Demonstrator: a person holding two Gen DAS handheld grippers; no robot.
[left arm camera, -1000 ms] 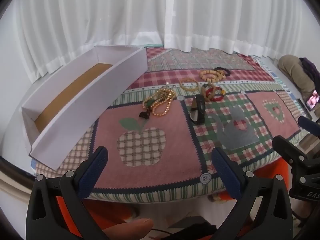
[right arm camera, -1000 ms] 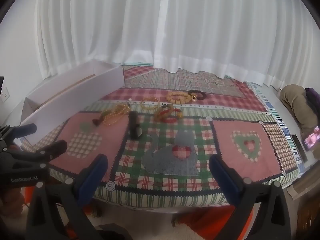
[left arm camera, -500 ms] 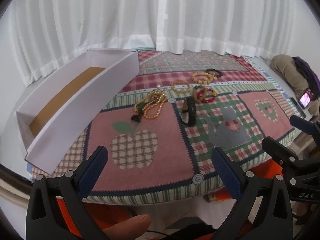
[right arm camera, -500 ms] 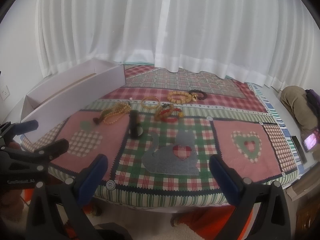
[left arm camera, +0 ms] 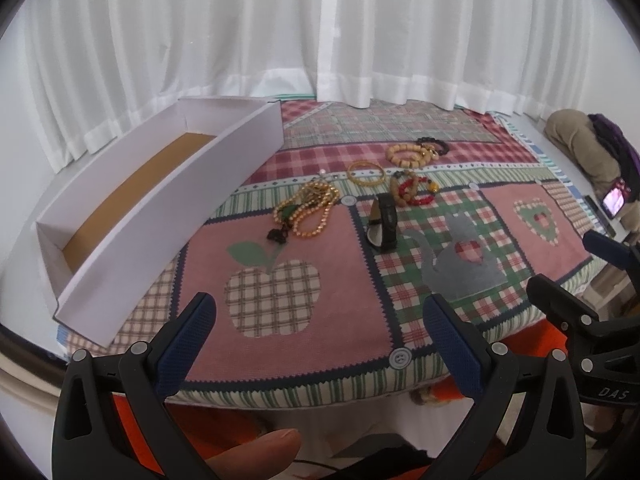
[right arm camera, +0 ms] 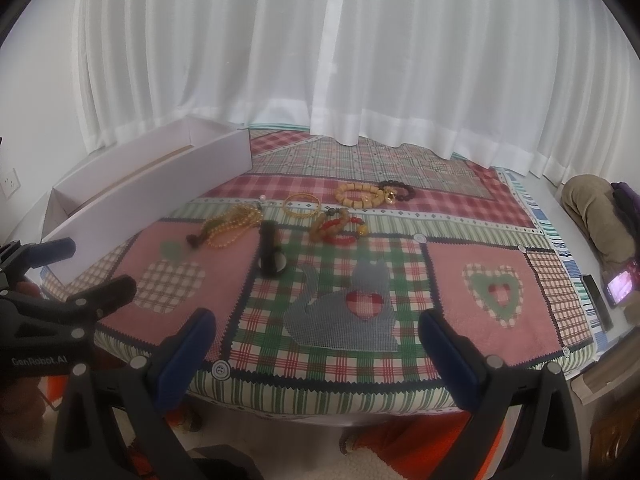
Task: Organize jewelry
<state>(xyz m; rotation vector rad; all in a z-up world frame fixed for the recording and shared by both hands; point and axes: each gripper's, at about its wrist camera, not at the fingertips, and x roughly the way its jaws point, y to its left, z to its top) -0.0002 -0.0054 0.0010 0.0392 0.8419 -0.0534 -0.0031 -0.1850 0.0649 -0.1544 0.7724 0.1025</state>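
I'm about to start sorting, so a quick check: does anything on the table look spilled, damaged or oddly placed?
Nothing looks spilled or damaged. The jewelry simply lies loose on the patchwork cloth beside the white box: the gold bead necklace is bunched in a heap, and the black watch stands on edge rather than flat.

You can read "DAS" on the right gripper [left arm camera: 612,272], "GenRobot.AI" on your left gripper [right arm camera: 60,268]
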